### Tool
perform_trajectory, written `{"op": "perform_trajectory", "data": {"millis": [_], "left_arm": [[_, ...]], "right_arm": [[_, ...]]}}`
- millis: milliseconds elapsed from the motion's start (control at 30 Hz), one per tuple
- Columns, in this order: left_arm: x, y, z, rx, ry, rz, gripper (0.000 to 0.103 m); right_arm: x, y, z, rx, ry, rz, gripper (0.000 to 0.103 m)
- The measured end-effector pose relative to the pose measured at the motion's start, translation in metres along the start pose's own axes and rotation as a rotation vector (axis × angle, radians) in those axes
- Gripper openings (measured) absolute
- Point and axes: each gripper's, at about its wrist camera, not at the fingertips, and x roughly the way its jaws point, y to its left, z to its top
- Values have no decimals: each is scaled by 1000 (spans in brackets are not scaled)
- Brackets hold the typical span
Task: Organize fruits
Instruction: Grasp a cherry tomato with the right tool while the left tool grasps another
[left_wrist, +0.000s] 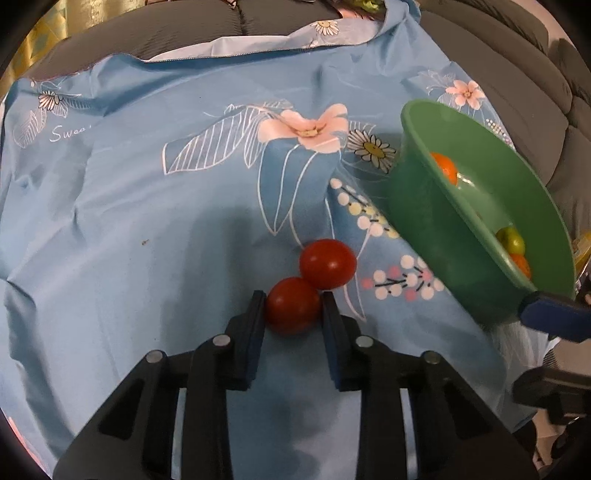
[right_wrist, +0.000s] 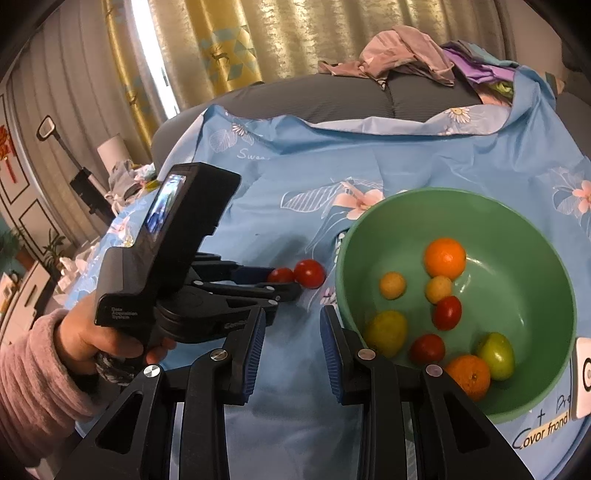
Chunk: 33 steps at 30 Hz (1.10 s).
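A pale blue floral sheet (left_wrist: 147, 192) is seen spread over a grey ribbed couch (right_wrist: 332, 99), wrinkled, with a pink bloom and a daisy printed near the middle. Behind the couch, gold-patterned curtains (right_wrist: 229, 40) are hung, and a heap of crumpled clothes (right_wrist: 399, 55) is piled on the cushions. A cluttered side area with a white roll and potted greenery is glimpsed at the far left of the right wrist view.

On the sheet, two red tomatoes are found touching each other. The nearer tomato (left_wrist: 293, 305) is clamped between the dark pads of the left gripper (left_wrist: 294, 301), which is held in a hand (right_wrist: 92, 339) with a pink sleeve. The farther tomato (left_wrist: 328, 263) lies free, just beyond it, toward the bowl. Both are close to round, so no long axis can be told; no stem end is shown.

The green bowl (right_wrist: 517, 221) is set just to the right of the tomatoes, its mouth facing up. Inside it, two oranges, two small yellow fruits, two red tomatoes and two yellow-green fruits are scattered apart.

The right gripper (right_wrist: 293, 317) is held low over the sheet beside the bowl's near rim, its blue pads drawn in, with nothing pinched between them.
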Motion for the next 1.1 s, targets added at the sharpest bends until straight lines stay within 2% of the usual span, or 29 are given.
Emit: {"op": "perform_trajectory", "data": {"millis": [200,433,633,867,933,1000,1100], "left_arm": [[-16,18,-5,-71,-41,-23,28],[-69,59,-33,-179,-139,0,28],[-84,79,-54,-254,-153,2,28],[-90,86,-64,-275,-169,-25,29],[-90,85,-64,-276,-174,-34,29],[-92,86,-67,-276,-178,-40,29],[-94,88,-69,-278,-185,-50,29]], "right_arm": [[9,8,7,-44,20,-21,31],[38,27,24,-166,78,-78,31],[76,44,35,-306,168,-180,31],[108,54,38,-463,306,-310,31],[112,56,38,-484,335,-316,31],[116,58,37,-521,382,-305,37],[122,62,35,-578,439,-302,38]]}}
